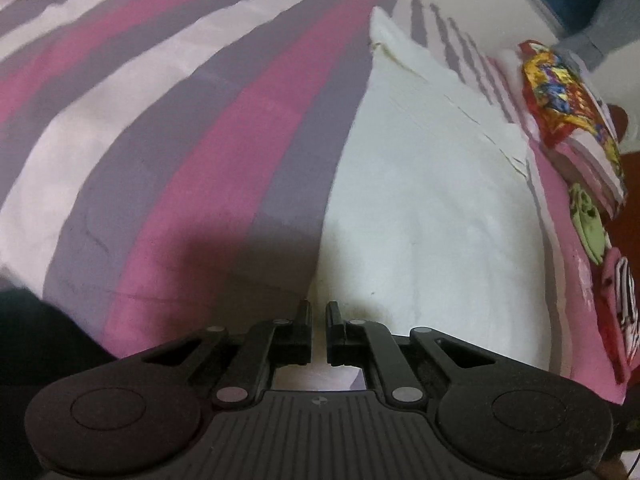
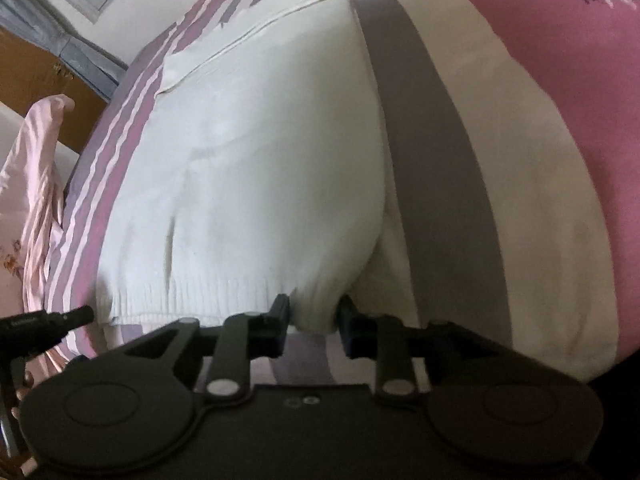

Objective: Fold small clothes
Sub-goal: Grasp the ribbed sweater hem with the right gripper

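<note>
A white knit garment (image 1: 420,200) lies flat on the striped bedsheet (image 1: 180,140), its ribbed hem nearest me. My left gripper (image 1: 319,312) is at the hem's left corner, jaws nearly together with white cloth in the slit between them. In the right wrist view the same garment (image 2: 260,160) fills the middle. My right gripper (image 2: 315,312) is at the hem's right corner, and a bunched fold of the ribbed hem fills the gap, touching both fingers (image 2: 282,312). The dark tip of the left gripper (image 2: 82,315) shows beside the hem's other corner.
A stack of folded clothes (image 1: 568,104) with a colourful top piece sits along the bed's right side, with a green item (image 1: 588,220) and a red-pink one (image 1: 618,312) nearer. A pale pink cloth (image 2: 36,184) lies left of the sheet (image 2: 436,160). A pink cover (image 2: 560,48) lies to the right.
</note>
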Demonstrator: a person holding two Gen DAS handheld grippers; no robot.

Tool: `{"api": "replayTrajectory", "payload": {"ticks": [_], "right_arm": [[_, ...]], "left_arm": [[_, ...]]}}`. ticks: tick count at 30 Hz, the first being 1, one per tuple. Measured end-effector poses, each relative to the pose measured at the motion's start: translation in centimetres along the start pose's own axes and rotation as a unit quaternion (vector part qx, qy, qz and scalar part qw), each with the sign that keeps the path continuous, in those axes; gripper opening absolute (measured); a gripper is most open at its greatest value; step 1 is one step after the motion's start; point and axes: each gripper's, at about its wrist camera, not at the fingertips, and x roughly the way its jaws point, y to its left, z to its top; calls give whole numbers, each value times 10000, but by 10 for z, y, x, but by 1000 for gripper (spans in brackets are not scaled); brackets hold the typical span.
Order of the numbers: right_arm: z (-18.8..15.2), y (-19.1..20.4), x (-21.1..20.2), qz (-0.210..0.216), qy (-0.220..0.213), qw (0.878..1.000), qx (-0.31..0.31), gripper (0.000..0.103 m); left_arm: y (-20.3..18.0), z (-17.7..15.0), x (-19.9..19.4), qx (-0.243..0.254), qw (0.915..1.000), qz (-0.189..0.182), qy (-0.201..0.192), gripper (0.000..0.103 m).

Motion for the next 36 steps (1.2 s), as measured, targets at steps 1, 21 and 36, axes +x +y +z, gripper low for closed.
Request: {"api": "replayTrajectory", "payload": {"ticks": [1,21,36], "right_arm": [[0,-2,2,17,8,10000,45,27],[-2,1,-4,51,-116,9999,16,27],[-2,2,-2,55,-122,9999,61,28]], "left_arm": [[-1,0,2,-10,9999,106,-33,4],[-38,11,0,899,9857,1425,-38,11],[-24,-2,-7,105,9987,211,-462,79]]}}
